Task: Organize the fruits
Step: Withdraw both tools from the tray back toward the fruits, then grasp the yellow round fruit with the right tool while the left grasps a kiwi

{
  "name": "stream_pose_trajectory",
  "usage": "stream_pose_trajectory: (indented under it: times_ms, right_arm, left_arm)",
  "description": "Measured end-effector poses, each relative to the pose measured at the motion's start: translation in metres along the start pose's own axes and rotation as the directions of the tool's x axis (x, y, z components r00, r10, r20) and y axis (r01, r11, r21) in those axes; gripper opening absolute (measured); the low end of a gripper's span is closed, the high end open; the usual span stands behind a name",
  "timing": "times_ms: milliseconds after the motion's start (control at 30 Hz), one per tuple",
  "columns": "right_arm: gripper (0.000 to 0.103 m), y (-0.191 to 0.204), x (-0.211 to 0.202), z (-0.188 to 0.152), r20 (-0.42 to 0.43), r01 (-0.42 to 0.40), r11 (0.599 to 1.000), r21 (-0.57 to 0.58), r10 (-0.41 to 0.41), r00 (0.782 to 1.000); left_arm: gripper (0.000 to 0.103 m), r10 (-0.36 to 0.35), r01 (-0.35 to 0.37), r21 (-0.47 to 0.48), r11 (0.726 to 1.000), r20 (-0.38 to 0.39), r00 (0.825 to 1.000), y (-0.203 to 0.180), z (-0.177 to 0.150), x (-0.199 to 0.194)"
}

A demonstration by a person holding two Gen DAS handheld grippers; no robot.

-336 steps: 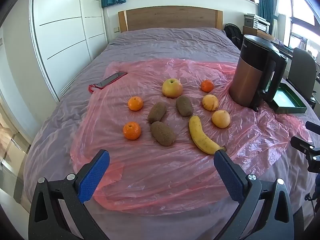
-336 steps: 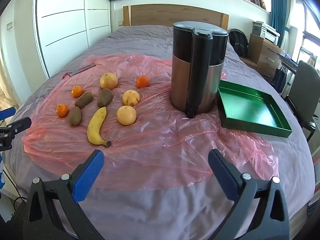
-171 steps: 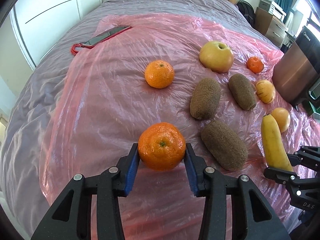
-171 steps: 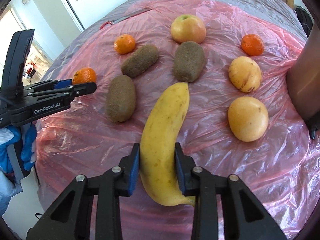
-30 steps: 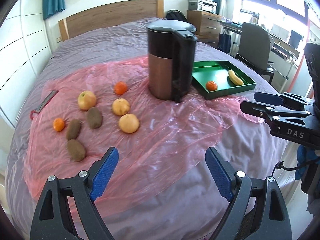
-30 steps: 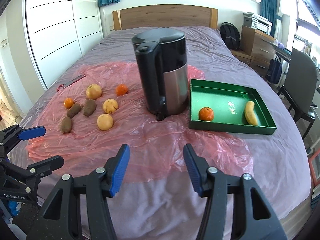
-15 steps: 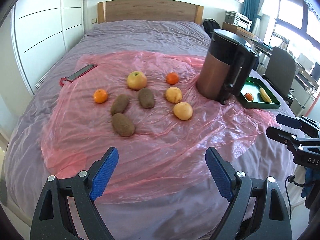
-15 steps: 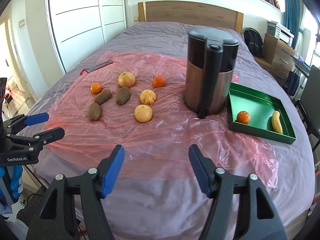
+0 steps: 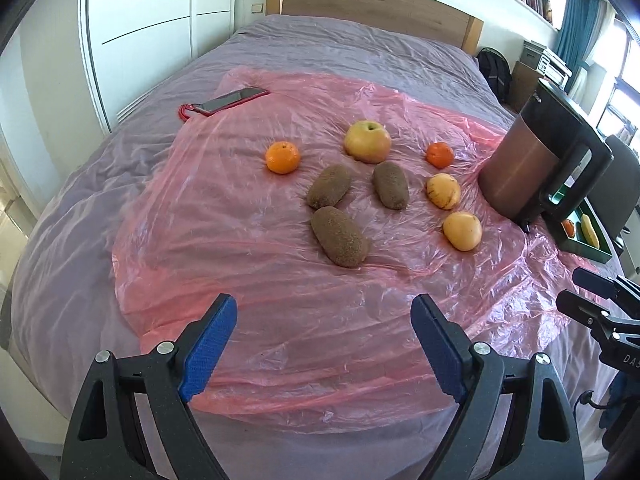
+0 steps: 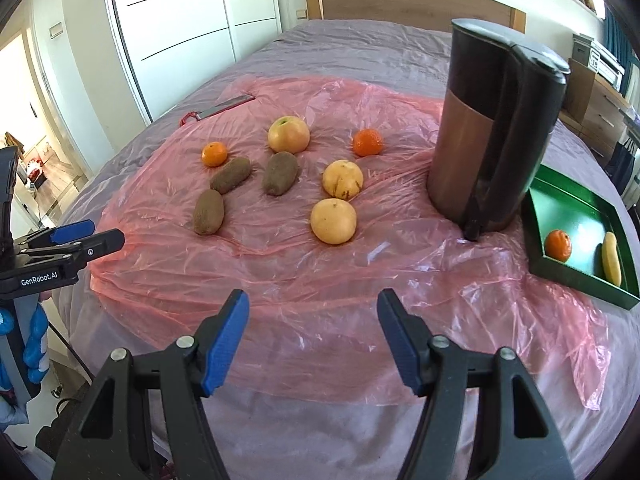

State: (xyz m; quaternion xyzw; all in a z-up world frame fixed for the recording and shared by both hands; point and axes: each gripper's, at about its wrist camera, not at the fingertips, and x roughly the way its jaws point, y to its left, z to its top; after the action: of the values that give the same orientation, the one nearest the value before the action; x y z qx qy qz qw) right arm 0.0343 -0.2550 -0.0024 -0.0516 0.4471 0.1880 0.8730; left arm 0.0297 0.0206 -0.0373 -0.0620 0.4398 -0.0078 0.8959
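On the pink plastic sheet (image 9: 260, 280) lie three kiwis, the nearest one (image 9: 339, 236), two oranges (image 9: 282, 157) (image 9: 439, 155), an apple (image 9: 368, 141) and two yellow fruits (image 9: 462, 231) (image 9: 443, 190). The green tray (image 10: 576, 200) at the right holds an orange (image 10: 557, 245) and a banana (image 10: 611, 264). My left gripper (image 9: 324, 348) is open and empty, short of the nearest kiwi. My right gripper (image 10: 314, 340) is open and empty, near the sheet's front edge, short of a yellow fruit (image 10: 333, 221).
A tall copper and black kettle (image 10: 492, 128) stands between the fruits and the tray. A red phone (image 9: 232, 99) lies at the sheet's far left corner. A wooden headboard (image 9: 376, 0) is at the back, white wardrobes (image 9: 152, 20) on the left.
Both grippers have moved closer to the fruits and swung left; the fruits appear larger. The right gripper's jaws stand slightly wider. No fruit has moved.
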Motion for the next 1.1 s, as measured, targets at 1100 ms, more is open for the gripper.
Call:
stream_pose_trajectory:
  times_ms: [1100]
  right_arm:
    - [0.033, -0.034, 0.168, 0.061, -0.107, -0.053, 0.997, 0.063, 0.059, 0.993]
  left_arm:
    - [0.072, 0.062, -0.093, -0.192, 0.977, -0.162, 0.985, -0.004, 0.042, 0.147]
